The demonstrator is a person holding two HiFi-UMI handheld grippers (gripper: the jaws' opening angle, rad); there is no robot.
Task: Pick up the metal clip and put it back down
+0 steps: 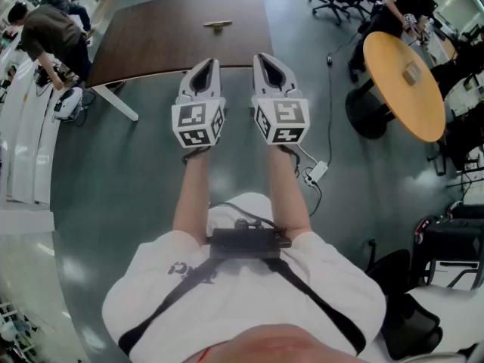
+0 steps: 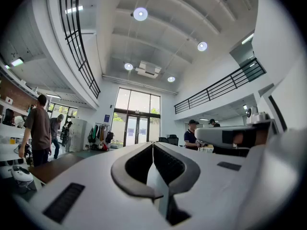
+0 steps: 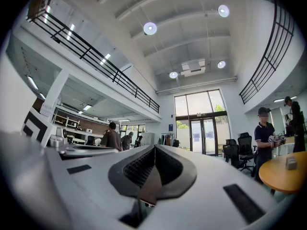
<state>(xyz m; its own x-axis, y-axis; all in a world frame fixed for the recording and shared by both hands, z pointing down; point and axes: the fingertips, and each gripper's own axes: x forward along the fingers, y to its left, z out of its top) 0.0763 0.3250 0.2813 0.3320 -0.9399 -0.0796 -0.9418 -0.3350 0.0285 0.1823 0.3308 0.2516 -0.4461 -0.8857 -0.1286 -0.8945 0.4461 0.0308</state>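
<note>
The metal clip [image 1: 218, 26] lies on the dark brown table [image 1: 151, 44], near its far middle. My left gripper [image 1: 204, 68] and right gripper [image 1: 266, 60] are held side by side in front of the table's near edge, well short of the clip. Both point forward and slightly up, jaws shut with nothing between them. In the left gripper view the left gripper [image 2: 153, 145] has its tips touching, aimed at the hall's glass doors. The right gripper [image 3: 154, 147] looks the same in its own view. The clip is in neither gripper view.
A round wooden table [image 1: 404, 82] with a small box stands at the right, office chairs behind it. A cable and power strip [image 1: 316, 172] lie on the grey floor near my right. People stand at benches at the far left and far right.
</note>
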